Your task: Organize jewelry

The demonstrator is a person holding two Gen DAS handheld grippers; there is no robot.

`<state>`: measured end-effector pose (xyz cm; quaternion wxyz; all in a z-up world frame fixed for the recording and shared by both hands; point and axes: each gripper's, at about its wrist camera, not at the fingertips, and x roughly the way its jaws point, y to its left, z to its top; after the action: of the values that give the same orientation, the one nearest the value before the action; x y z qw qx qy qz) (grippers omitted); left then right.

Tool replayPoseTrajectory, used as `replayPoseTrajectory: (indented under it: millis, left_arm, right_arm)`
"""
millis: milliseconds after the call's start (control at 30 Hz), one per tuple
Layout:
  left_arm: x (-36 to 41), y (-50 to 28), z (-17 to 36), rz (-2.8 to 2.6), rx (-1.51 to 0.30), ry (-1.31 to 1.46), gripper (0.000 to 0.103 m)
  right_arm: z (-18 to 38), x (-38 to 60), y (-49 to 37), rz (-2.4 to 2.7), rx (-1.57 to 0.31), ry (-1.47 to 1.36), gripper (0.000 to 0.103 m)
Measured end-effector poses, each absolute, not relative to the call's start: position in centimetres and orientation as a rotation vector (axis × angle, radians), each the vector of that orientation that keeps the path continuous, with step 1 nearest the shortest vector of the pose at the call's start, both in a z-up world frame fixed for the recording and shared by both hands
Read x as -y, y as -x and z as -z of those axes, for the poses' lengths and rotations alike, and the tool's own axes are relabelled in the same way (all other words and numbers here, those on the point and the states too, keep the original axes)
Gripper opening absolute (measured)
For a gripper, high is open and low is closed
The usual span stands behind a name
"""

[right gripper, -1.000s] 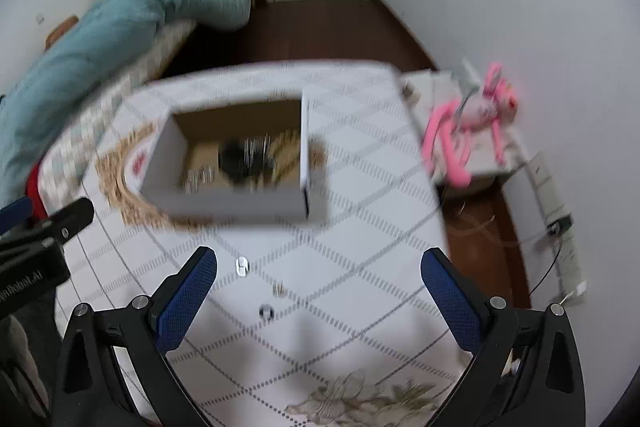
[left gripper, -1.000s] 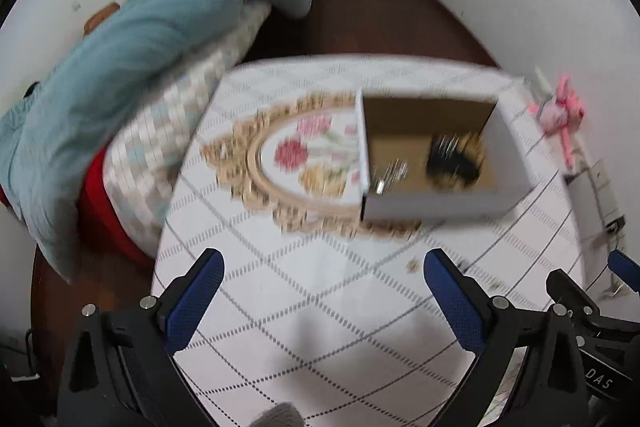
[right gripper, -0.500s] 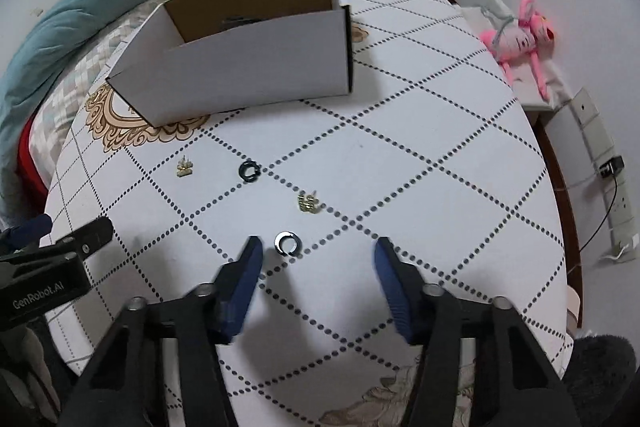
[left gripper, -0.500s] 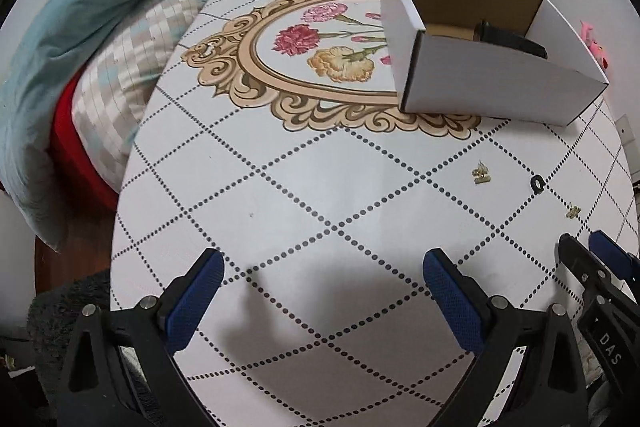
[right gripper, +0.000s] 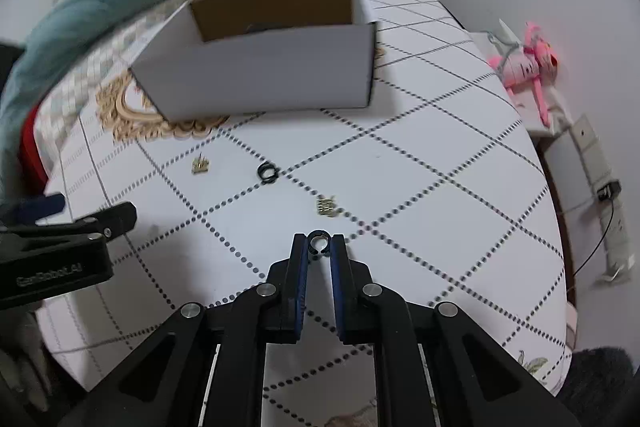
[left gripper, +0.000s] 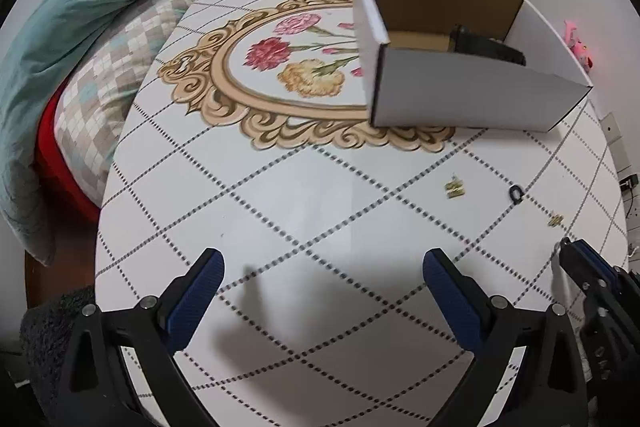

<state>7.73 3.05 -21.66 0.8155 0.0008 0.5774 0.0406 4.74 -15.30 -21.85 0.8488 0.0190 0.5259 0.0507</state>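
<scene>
1. the right gripper (right gripper: 319, 242) points steeply down at the round table (right gripper: 440, 163), its jaws closing, with a small ring (right gripper: 319, 239) caught between the tips of its blue pads (right gripper: 303, 267); the pads sit against the ring's two sides.
2. the ring between the tips has a gap in its loop and rests at the table surface, near the edge of the table closest to the camera.
3. the left gripper (left gripper: 320, 267) hangs over a bare patch of the table with its blue fingers (left gripper: 196, 293) spread wide and nothing between them.
4. a white cardboard box (right gripper: 264, 75) with a brown inside stands open further back on the table, partly over the flower and scroll print (left gripper: 280, 75); a dark item (left gripper: 484, 47) lies inside it, too hidden to name.
5. three loose pieces lie on the table between the box and the right gripper: a gold earring (right gripper: 200, 165) to the left, a black ring (right gripper: 267, 171) in the middle, and a second gold earring (right gripper: 327, 206) just beyond the gripper's tips.
6. these three pieces lie apart from one another and none touches the box.
7. beside the table lies a teal blanket (left gripper: 100, 11) over a checked cushion (left gripper: 120, 79).
8. a pink plush toy (right gripper: 528, 67) sits by the wall on the right, well apart from the table's pieces.
</scene>
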Motion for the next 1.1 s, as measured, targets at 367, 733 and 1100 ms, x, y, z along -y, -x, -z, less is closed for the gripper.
replayPoseTrajectory:
  millis: [367,733,1100]
  left_arm:
    - [1.5,-10.4,22.2,0.019,-1.214,0.012,0.080]
    - [3.2,-11.1,22.4,0.063,-1.184,-0.024,0.009]
    - [2.0,-10.3,20.2,0.108,-1.154,0.075,0.009]
  right_arm:
    - [20.6,19.0,-6.0,-0.006,-1.088,-0.129,0.011]
    - [21.1,20.1,-6.2,0.002,-1.091,-0.170,0.000]
    - [18.2,23.1,-5.7,-0.026,-1.015,-0.338,0.000]
